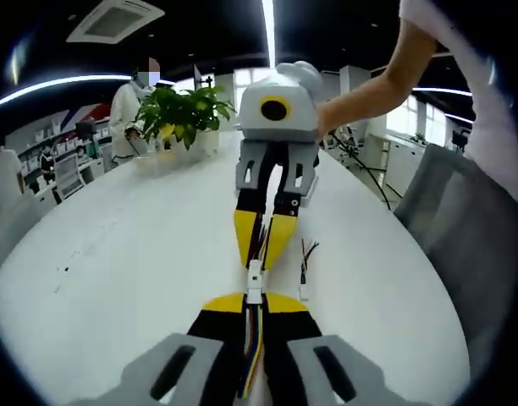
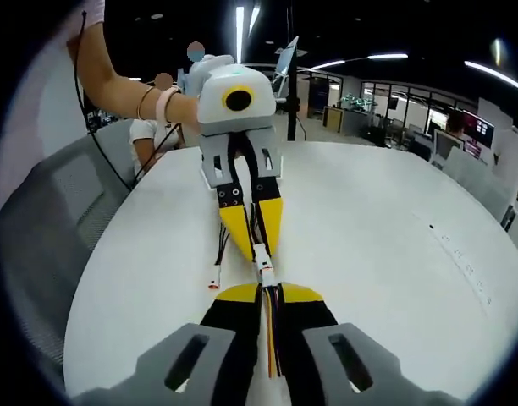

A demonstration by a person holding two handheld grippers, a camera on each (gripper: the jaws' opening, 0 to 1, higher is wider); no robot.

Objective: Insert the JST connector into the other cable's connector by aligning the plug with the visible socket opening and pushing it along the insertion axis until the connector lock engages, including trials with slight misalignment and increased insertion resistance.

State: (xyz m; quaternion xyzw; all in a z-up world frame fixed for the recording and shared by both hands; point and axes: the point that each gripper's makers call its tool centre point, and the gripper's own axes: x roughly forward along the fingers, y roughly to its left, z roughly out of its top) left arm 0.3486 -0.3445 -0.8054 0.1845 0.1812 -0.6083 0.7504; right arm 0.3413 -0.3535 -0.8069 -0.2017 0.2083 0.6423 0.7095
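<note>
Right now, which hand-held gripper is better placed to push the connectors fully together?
Either, roughly. The left hand-held gripper and right hand-held gripper each clamp a cable, facing tip to tip with the white connectors meeting between them; pushing both inward looks best.

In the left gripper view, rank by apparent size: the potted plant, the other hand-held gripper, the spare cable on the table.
1. Right hand-held gripper, though nearness inflates it.
2. Potted plant, farther away.
3. Spare cable, clearly smallest.
</note>
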